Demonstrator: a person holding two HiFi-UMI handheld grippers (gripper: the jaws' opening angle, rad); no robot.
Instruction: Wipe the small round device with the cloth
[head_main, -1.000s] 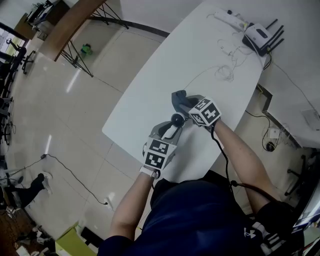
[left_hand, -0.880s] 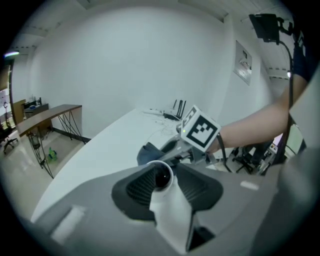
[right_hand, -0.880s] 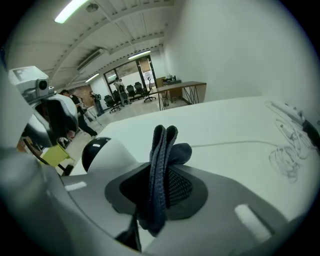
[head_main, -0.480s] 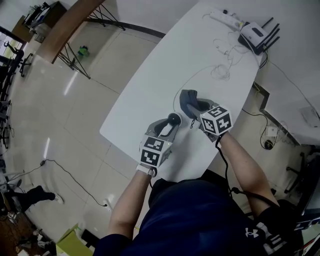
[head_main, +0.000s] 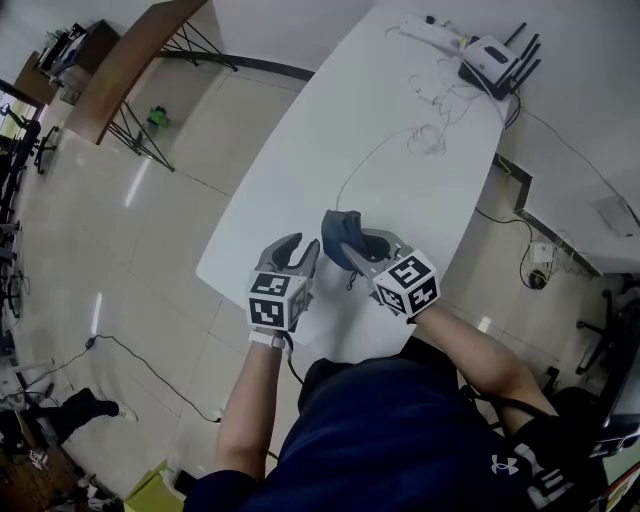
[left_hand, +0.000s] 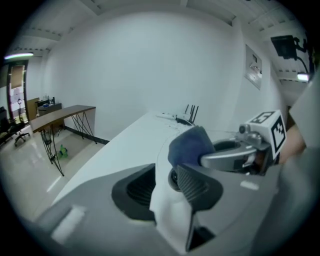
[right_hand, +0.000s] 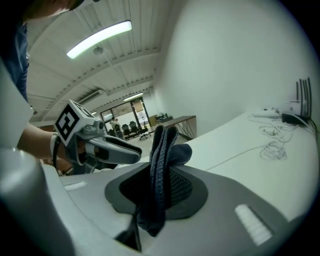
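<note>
Device (left_hand: 173, 179): small dark round edge peeks out between the left jaws, rest hidden by a pad; held over the table's near end.
Left gripper (head_main: 299, 250): jaws partway closed, apparently gripping the device; points away from the body toward the far end.
Right gripper (head_main: 355, 248): narrow, pinching the folded cloth; angled in toward the left gripper.
Cloth (right_hand: 159, 165): dark blue, stands upright in the jaws, bunched end just right of and beyond the device; contact unclear.
Key relation: cloth hand is the one to move; device lies to its left, very close.
Arms: both forearms reach out and converge above the near edge.
Table (head_main: 400, 120): white, bare middle.
Far end: router (head_main: 490, 55), loose cables (head_main: 430, 135).
</note>
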